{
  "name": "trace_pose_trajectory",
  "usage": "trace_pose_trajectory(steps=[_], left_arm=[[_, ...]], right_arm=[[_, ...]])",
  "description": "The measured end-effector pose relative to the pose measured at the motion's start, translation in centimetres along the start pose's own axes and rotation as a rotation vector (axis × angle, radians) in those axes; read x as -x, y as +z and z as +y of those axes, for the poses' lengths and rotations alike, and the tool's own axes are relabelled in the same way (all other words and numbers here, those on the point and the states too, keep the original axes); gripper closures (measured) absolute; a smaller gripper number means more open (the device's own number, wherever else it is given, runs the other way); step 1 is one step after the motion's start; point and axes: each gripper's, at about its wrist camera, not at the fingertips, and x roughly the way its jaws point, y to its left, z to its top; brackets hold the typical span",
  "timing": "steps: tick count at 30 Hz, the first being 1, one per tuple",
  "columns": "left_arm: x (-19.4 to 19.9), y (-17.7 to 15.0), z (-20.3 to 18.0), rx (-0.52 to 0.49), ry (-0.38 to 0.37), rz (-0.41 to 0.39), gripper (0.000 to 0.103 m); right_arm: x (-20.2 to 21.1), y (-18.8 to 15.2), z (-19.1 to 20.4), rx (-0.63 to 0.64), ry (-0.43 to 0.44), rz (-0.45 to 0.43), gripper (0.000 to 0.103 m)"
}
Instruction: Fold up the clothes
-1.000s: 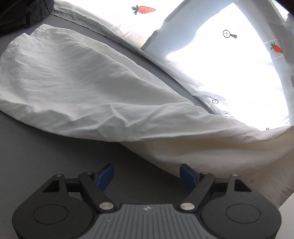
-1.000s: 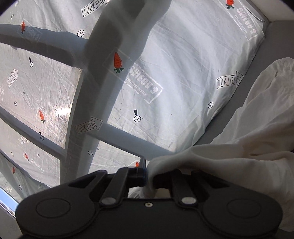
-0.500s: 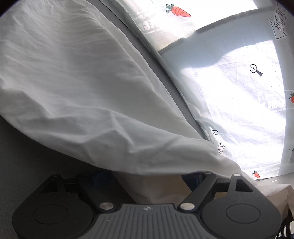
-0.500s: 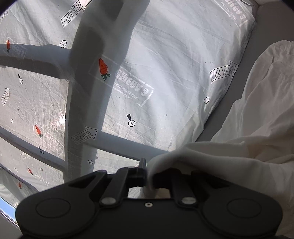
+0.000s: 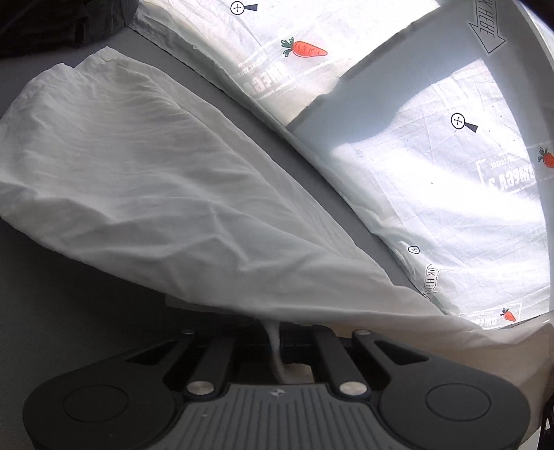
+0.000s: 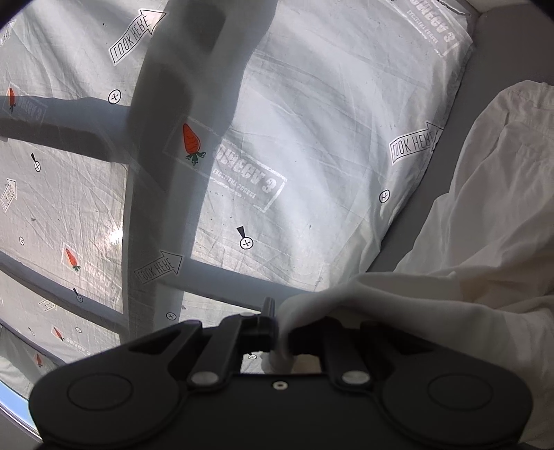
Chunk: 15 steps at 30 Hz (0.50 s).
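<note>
So since a second ago the left gripper (image 5: 275, 341) has gone from wide open in front of the cloth to pinched tight on it. Its fingers are now together with a thin fold of the white garment (image 5: 166, 194) squeezed between them, the edge draping right over the fingertips. The right gripper (image 6: 277, 341) hasn't changed at all, it's clamped on a bunched bit of the same garment (image 6: 484, 242), with the fabric humped up over the closed fingers.

The garment itself mostly lies spread out on the grey surface (image 5: 79, 311), wrinkly, stretching away from the left gripper toward the far left corner, where a hemmed edge shows. In the right wrist view it trails off to the right side and rises up the frame.

Just beside it is a pale printed sheet (image 6: 311, 138) with little carrots (image 6: 191, 140), "LOOK HERE" arrows and crosshair marks, lit by sun with window-bar shadows across it. Something dark (image 5: 62, 24) sits at the far top left in the left wrist view, can't tell what.
</note>
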Motion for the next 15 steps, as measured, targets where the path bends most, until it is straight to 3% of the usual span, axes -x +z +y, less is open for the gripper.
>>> trace_pose_trajectory(steps=[4, 6, 8, 12, 15], left_arm=[[7.2, -0.8, -1.7, -0.030, -0.068, -0.086, 0.099], [11.3, -1.6, -2.9, -0.101, -0.070, -0.167, 0.099], [16.0, -3.1, -4.1, -0.193, -0.046, -0.265, 0.099], [20.7, -4.1, -4.8, -0.247, 0.030, -0.413, 0.099], [22.5, -5.0, -3.3, -0.238, 0.142, -0.462, 0.099]], right_arm=[[0.9, 0.8, 0.0, -0.015, -0.013, -0.009, 0.096], [1.4, 0.8, 0.0, -0.021, -0.015, 0.005, 0.096], [1.6, 0.2, -0.1, -0.025, -0.017, 0.036, 0.096], [1.8, -1.9, -0.2, -0.015, -0.029, 0.118, 0.096], [1.1, -4.4, -0.4, 0.006, -0.054, 0.217, 0.096]])
